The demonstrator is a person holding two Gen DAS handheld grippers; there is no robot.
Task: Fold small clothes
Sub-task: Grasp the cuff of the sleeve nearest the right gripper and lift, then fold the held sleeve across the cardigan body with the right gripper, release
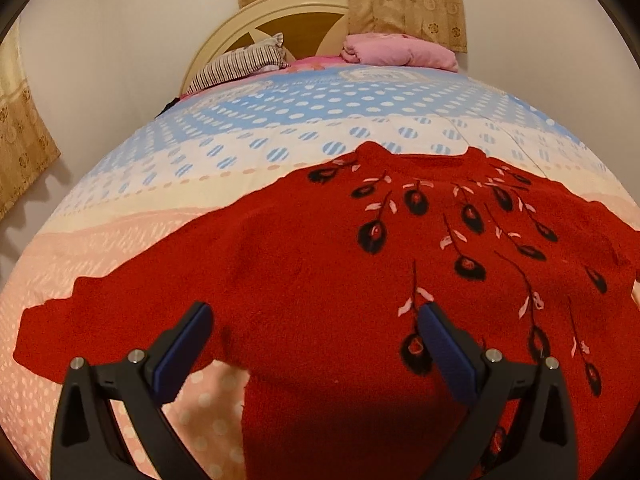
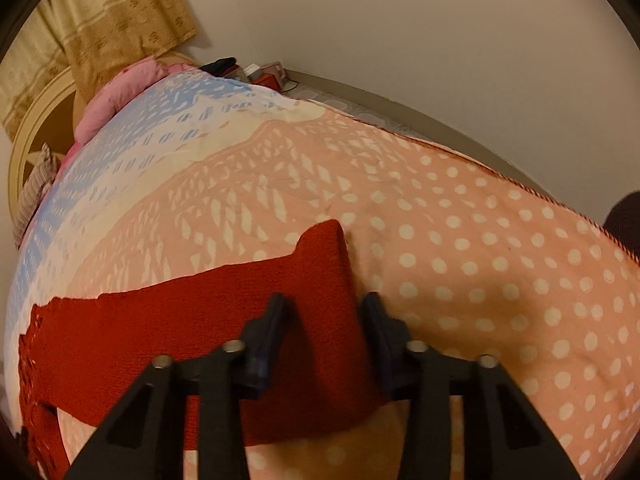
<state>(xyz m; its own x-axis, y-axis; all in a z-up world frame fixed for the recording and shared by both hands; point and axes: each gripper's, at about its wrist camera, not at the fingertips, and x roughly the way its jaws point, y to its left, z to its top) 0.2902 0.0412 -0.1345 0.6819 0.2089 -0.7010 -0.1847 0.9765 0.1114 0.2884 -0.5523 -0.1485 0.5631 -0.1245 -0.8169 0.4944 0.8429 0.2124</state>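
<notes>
A red knitted sweater point(image 1: 312, 264) with black and pink flower embroidery lies spread flat on the bed, neck away from me. My left gripper point(image 1: 316, 316) is open above its lower left body, near the left armpit. The left sleeve point(image 1: 80, 320) stretches out to the left. In the right wrist view the right sleeve point(image 2: 224, 320) lies flat, cuff at the right. My right gripper point(image 2: 325, 304) is open, its fingers standing either side of the cuff end; the cloth lies between them, not clamped.
The bed cover point(image 1: 248, 128) is pink, cream and blue with white dots. A striped pillow point(image 1: 236, 64) and a pink folded blanket point(image 1: 400, 52) sit by the headboard point(image 1: 256, 16). The bed's right edge point(image 2: 520, 188) runs close to the wall. Small items point(image 2: 256, 72) stand beyond the bed's corner.
</notes>
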